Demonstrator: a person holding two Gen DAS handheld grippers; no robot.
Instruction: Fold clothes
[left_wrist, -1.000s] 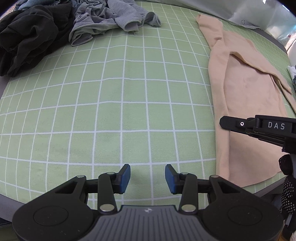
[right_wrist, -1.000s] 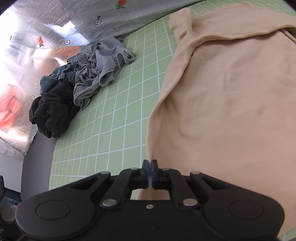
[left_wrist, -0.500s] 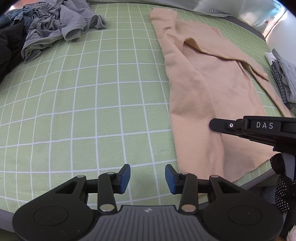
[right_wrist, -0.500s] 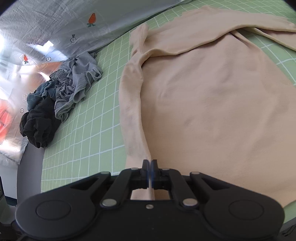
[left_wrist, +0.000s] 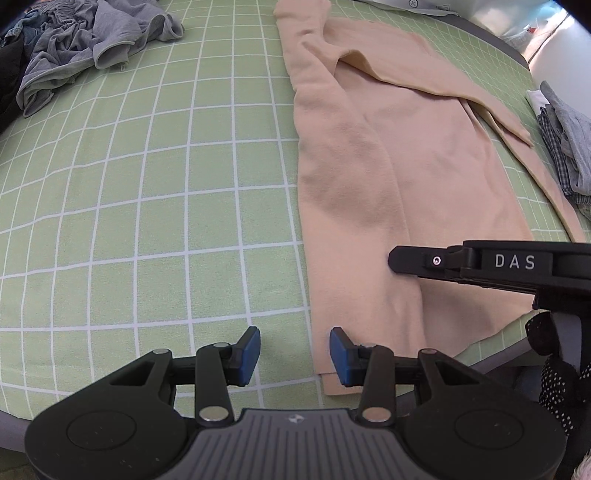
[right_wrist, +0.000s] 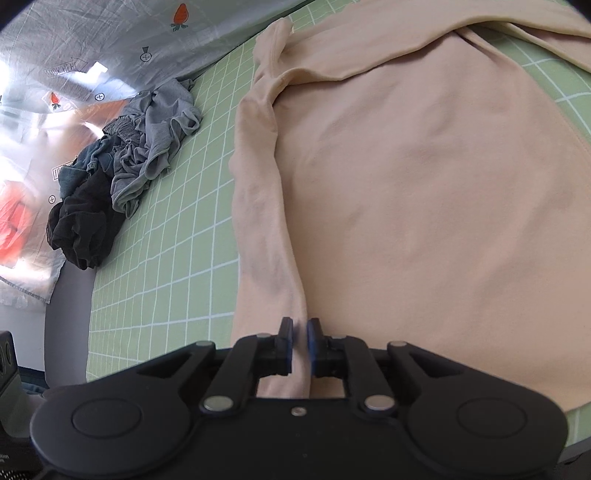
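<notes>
Grey crumpled laundry (left_wrist: 92, 48) sits far off to the upper left of the left gripper (left_wrist: 293, 350), with one dark bundle (right_wrist: 83, 225) just beside it, so two heaps over there. Left gripper hangs wide open over the green grid mat (left_wrist: 147, 184), gripping nothing; its right pad is right at the near corner of the peach top (left_wrist: 369, 177). That one top is soft, fleecy-looking knit, lying flat, long axis running straight away from both grippers, neck end far, hem near. One sleeve (right_wrist: 258, 206) is folded along its left edge, another crosses the far part. Right gripper (right_wrist: 299, 341) has its pads slightly parted with that left sleeve fold between them. Small folded stack (left_wrist: 565, 147) of checked and grey cloth is far right.
</notes>
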